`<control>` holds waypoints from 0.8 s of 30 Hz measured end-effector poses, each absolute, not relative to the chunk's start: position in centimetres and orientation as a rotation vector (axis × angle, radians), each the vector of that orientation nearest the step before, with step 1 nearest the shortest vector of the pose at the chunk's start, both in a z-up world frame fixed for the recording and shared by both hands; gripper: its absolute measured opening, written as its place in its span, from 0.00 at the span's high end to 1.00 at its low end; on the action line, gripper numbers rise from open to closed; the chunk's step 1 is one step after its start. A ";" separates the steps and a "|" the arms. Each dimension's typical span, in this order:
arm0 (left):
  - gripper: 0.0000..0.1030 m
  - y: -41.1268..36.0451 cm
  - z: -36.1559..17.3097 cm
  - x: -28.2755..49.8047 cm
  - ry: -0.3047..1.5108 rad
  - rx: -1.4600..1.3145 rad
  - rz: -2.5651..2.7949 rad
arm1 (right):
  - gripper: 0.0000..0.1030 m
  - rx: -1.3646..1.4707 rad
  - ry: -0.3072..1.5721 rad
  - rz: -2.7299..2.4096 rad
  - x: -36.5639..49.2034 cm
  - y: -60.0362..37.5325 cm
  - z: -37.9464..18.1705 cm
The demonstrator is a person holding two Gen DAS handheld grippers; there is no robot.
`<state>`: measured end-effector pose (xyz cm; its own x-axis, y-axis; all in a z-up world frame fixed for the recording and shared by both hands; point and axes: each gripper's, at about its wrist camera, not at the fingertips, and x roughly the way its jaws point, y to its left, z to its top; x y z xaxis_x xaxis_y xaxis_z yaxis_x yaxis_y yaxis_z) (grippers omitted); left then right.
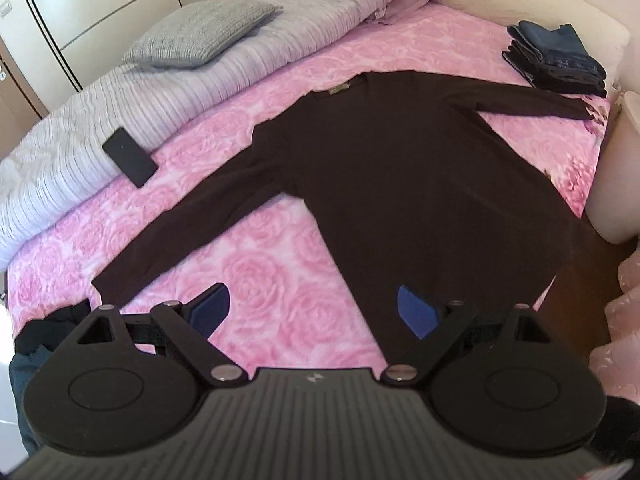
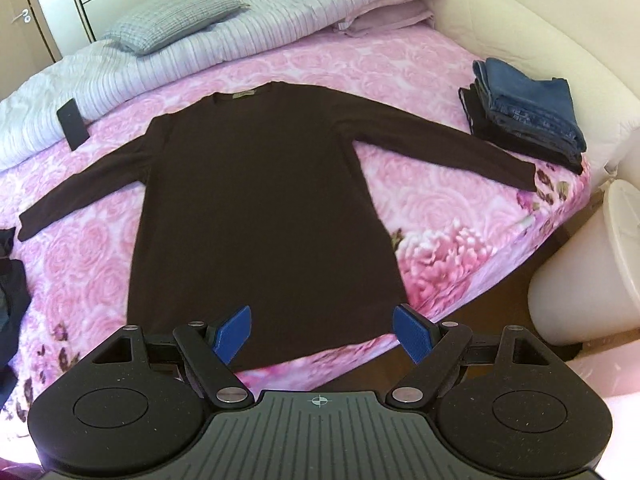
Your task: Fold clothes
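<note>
One dark brown long-sleeved sweater [image 2: 264, 200] is laid flat and face up on the pink rose-patterned bedspread [image 2: 420, 76], collar toward the pillows, both sleeves spread outward, hem at the near edge of the bed. Left tongs [image 1: 314, 312]: jaws wide apart, nothing held, hovering above the hem's left part and the bare bedspread beside it. Right tongs [image 2: 322, 334]: jaws likewise wide apart and empty, poised above the hem. Step in hand, as judged: garment spread out, folding not yet begun. Next move, as judged: a sleeve cuff or a side edge is to be pinched and carried across the body, each pair of tongs lowered onto a single layer of cloth. Also listed: folded jeans stack [image 2: 528, 108] at far right, dark phone [image 2: 73, 123] at left, unfolded dark clothes [image 1: 52, 328] at the near left edge.
</note>
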<state>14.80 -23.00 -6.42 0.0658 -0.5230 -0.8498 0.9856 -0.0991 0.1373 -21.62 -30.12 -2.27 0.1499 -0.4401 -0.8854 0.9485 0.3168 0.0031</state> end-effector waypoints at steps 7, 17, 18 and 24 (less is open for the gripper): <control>0.14 -22.1 -6.3 16.6 0.661 0.911 -1.456 | 0.21 0.671 0.941 -1.133 -19.7 -28.5 -2.4; 0.14 -20.0 -7.2 22.3 0.672 0.885 -1.277 | 0.21 0.569 0.961 -0.992 -15.7 -28.8 -4.1; 0.14 -19.7 -7.4 23.2 0.677 0.880 -1.242 | 0.21 0.554 0.967 -0.965 -15.1 -29.0 -4.5; 0.14 -18.0 -7.7 28.5 0.688 0.894 -1.067 | 0.21 0.448 1.013 -0.705 -7.6 -31.1 -9.7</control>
<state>28.51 -18.03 -7.72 0.3438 -0.4363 -0.8315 0.9375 0.2108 0.2770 -7.57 -31.09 -9.67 0.3417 -0.3234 -0.8824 0.7154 0.6984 0.0210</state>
